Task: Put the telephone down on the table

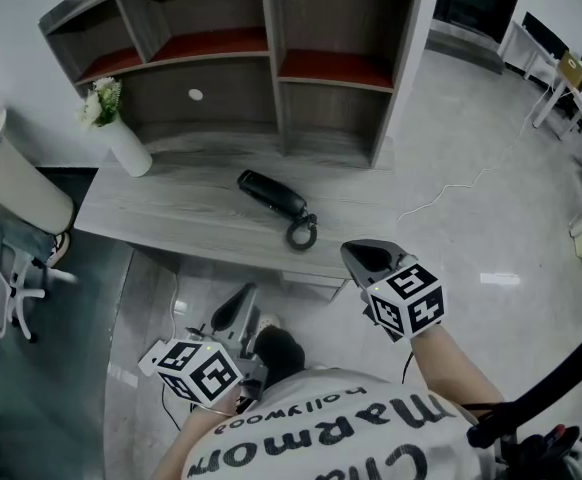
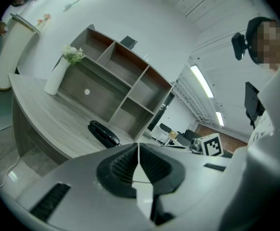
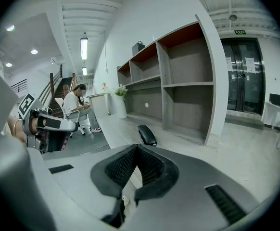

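A black telephone handset lies flat on the grey wooden table, its coiled cord by the front edge. It also shows in the left gripper view as the handset and in the right gripper view as the handset. My left gripper hangs below the table's front edge, shut and empty, jaws pressed together. My right gripper sits just off the front right corner, a short way from the cord, also shut with nothing in it.
A tall grey shelf unit stands along the back of the table. A white vase with flowers is at the table's left end. A white chair is at left. A person sits at a far desk.
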{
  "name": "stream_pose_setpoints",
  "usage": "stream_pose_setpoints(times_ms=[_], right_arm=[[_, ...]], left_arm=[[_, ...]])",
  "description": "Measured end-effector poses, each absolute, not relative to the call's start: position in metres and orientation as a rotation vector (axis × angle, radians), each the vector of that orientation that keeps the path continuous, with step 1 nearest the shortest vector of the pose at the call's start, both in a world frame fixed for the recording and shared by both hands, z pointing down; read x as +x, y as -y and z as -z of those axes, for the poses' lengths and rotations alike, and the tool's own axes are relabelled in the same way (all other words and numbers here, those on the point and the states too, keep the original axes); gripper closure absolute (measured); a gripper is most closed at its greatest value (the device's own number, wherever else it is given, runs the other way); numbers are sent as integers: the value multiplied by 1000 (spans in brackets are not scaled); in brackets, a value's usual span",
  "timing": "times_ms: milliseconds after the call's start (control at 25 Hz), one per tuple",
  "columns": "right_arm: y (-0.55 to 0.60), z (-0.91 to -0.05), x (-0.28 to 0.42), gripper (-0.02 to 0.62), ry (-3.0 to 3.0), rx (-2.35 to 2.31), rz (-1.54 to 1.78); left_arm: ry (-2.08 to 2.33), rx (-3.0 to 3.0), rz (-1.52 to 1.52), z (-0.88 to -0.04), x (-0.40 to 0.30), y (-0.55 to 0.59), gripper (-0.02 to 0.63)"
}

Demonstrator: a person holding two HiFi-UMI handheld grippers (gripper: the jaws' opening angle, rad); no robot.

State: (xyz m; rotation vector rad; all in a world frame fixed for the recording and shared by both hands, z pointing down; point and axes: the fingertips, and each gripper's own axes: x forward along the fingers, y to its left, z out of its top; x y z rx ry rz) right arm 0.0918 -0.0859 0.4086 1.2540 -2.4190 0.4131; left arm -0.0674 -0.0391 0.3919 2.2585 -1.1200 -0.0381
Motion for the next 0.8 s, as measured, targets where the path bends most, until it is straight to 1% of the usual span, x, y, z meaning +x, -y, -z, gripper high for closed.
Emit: stream_pose_setpoints(times_ms=[800], right_arm=[[96,-412,91,584,2412,1238,-426]], left_arm=[[1130,2240,40,-393,-70,46,591]])
